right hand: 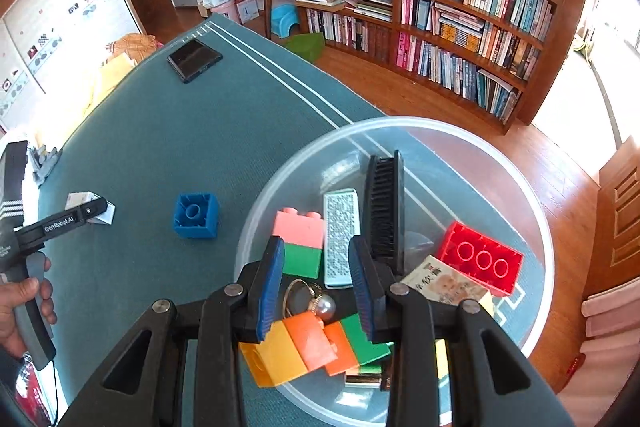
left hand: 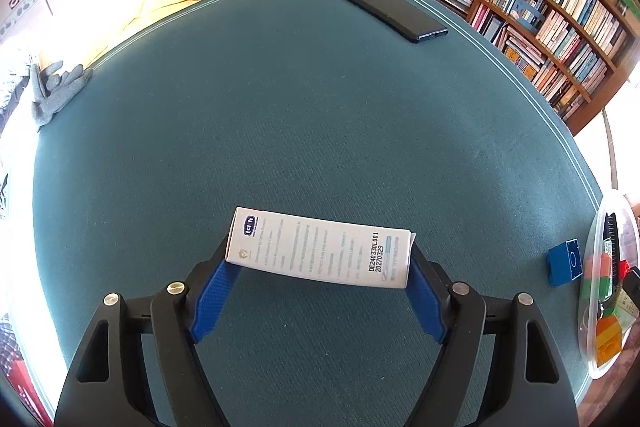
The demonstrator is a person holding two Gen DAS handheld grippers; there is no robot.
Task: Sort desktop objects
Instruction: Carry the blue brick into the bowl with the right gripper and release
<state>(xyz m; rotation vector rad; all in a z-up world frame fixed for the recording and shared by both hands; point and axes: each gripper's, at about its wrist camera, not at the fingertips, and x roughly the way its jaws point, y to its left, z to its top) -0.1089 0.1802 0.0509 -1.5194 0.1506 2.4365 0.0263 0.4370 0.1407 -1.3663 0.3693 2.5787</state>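
Note:
My left gripper (left hand: 320,251) is shut on a white printed carton (left hand: 320,247), gripped end to end just above the green mat; it also shows in the right wrist view (right hand: 90,205). My right gripper (right hand: 316,255) is open and empty, hovering over the clear plastic bowl (right hand: 532,195). The bowl holds a black comb (right hand: 386,203), a red brick (right hand: 480,259), a pink-green brick (right hand: 300,243), orange and yellow bricks, a pearl ring (right hand: 320,301) and small packets. A blue brick (right hand: 196,215) lies on the mat left of the bowl, and also shows in the left wrist view (left hand: 564,263).
A black phone (left hand: 388,11) lies at the mat's far edge. A grey glove (left hand: 56,91) hangs at the left edge. The green mat (left hand: 280,107) covers the table. Bookshelves (right hand: 460,7) stand beyond the table.

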